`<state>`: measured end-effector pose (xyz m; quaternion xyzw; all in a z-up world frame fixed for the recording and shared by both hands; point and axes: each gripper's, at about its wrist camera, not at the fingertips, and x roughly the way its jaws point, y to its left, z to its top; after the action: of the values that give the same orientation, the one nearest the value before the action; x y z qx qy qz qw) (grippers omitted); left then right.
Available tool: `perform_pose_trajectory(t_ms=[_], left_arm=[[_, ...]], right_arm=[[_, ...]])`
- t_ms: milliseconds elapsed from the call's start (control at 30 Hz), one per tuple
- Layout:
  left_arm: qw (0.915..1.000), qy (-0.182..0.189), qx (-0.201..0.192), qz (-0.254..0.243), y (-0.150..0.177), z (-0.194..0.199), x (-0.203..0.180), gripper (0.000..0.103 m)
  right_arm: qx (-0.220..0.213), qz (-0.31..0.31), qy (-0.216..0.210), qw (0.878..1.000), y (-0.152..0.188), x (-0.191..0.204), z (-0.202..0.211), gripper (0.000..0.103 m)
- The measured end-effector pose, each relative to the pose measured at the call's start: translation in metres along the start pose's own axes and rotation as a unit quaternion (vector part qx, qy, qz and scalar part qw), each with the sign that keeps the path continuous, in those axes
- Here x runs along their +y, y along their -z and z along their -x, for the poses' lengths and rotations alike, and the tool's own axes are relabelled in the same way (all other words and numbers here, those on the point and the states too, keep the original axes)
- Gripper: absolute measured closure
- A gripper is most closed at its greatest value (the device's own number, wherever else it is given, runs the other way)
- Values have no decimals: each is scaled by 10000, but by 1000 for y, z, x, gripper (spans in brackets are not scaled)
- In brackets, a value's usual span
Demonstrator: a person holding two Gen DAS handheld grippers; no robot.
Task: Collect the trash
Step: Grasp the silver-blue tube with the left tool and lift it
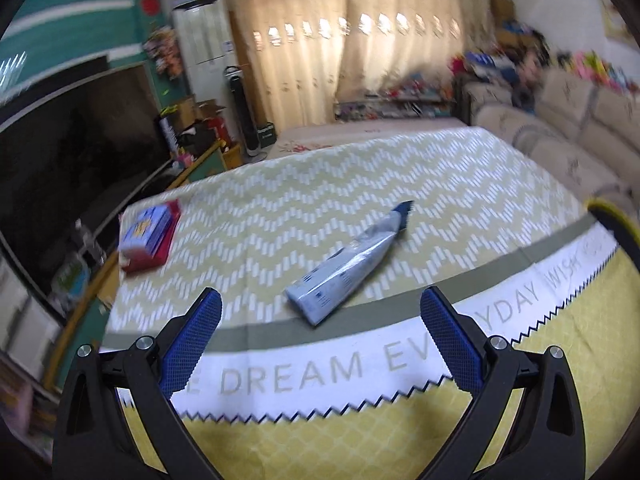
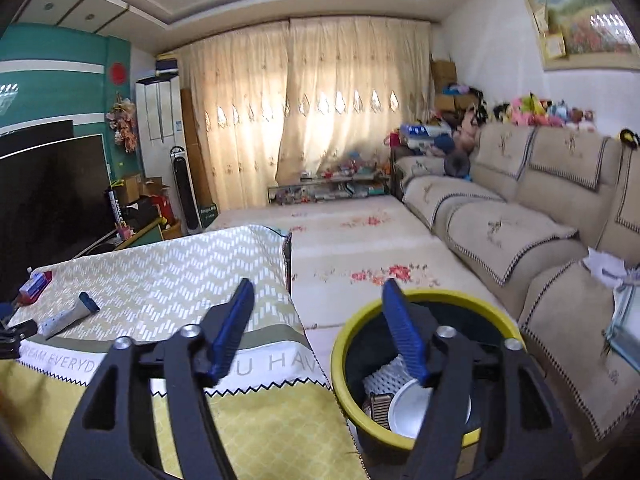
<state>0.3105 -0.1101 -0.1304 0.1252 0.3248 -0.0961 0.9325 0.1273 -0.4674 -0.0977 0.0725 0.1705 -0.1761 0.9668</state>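
Left claw [image 1: 320, 334], blue ribbed pads on black arms, spread wide and empty above the near edge of the cloth-covered table [image 1: 400, 168]. Just beyond the tips: crumpled blue-grey foil packet with a serrated end [image 1: 350, 264], flat on the chevron-woven yellow-and-white tablecloth [image 1: 280, 208], with bare cloth on every side. Far left corner, close to the table edge: red-and-blue rectangular carton [image 1: 150, 238]. Right claw [image 2: 318, 320], likewise spread and empty, poised past the table's right edge over the yellow-rimmed round black plastic bin [image 2: 344, 352] on the floor. Inside the bin: white round plate [image 2: 416, 408] and white foam netting [image 2: 384, 374]. Beyond the bin, an open strip of floral floor mat [image 2: 360, 240] between table and beige cushioned sofa [image 2: 520, 232].
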Motion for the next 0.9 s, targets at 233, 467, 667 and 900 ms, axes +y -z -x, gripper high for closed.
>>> perform_pose_trajectory(t_ms=[233,467,667,900], left_arm=[[9962,378,410,-674,-32,-43,-17,5],[9888,994,947,-593,-37,-87,-8,22],[9835,1357,1144,-338,-36,-99,0,34],[9835,1389,1084,-407,-34,-93,-4,47]], right_arm=[[-33,336,-43,9994,0,13,4,31],[184,81,-72,9998,-5,9,-6,27],[284,77,-75,9995,-2,10,-9,27],[358,21,-102,9993,-2,6,-11,27]])
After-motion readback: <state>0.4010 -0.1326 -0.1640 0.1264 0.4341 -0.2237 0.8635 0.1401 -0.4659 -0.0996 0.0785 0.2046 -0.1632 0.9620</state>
